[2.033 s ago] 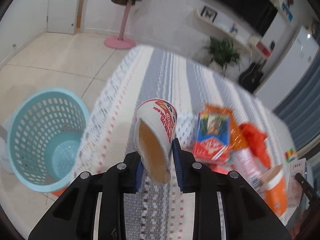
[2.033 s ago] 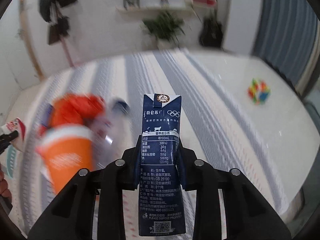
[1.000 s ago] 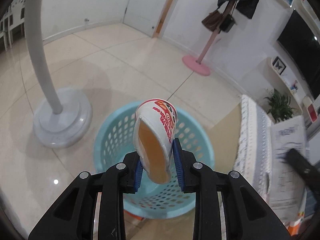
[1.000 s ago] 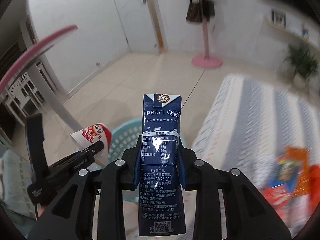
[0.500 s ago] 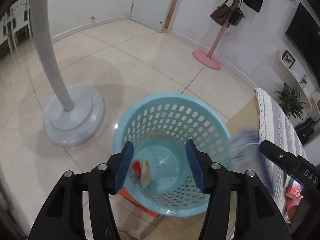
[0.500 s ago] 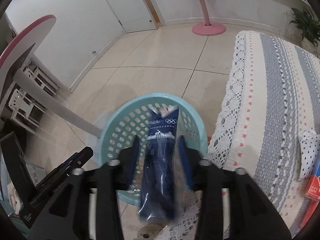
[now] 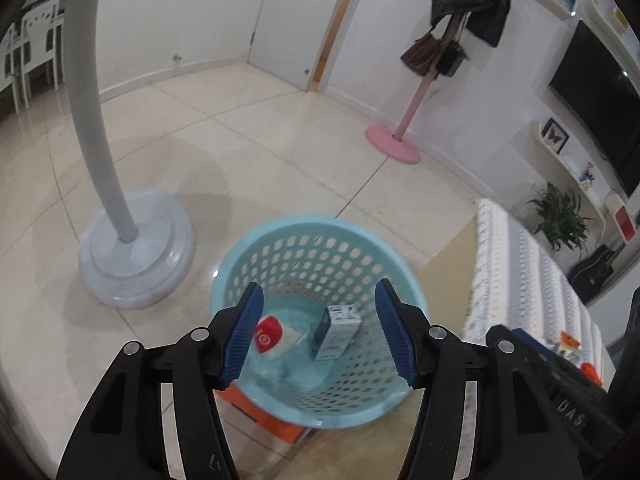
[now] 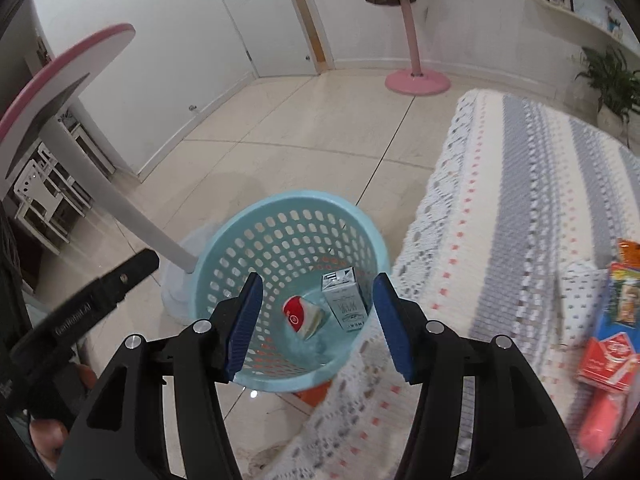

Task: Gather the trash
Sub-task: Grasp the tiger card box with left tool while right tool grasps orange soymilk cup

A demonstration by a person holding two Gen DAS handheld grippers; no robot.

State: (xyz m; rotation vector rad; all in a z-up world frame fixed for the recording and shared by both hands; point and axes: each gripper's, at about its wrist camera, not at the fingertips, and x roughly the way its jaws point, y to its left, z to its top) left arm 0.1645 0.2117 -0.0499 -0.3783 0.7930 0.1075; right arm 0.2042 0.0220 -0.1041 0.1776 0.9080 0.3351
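Two pieces down. Lying on the floor of the round pale-blue perforated plastic basket: a crushed red-and-white paper cup toward the near-left wall, and a dark-blue and white milk carton leaning just beside it toward the right wall. Same pair visible from the right wrist view: cup, carton, basket.

Left gripper poised over the basket mouth, blue ribbed pads spread well apart, nothing between them. Right gripper likewise above the near rim, jaws wide and empty.

Still to collect, on the striped grey-and-cream knitted cloth covering the table beside the basket: a red snack box, an orange-and-blue printed packet at the right edge, a white dotted crumpled wrapper, and a pinkish-red tube-like item at the near-right corner, too blurred to identify.

Roughly a third done, judging by the heap left. Next: back to the cloth's right edge for another pair.
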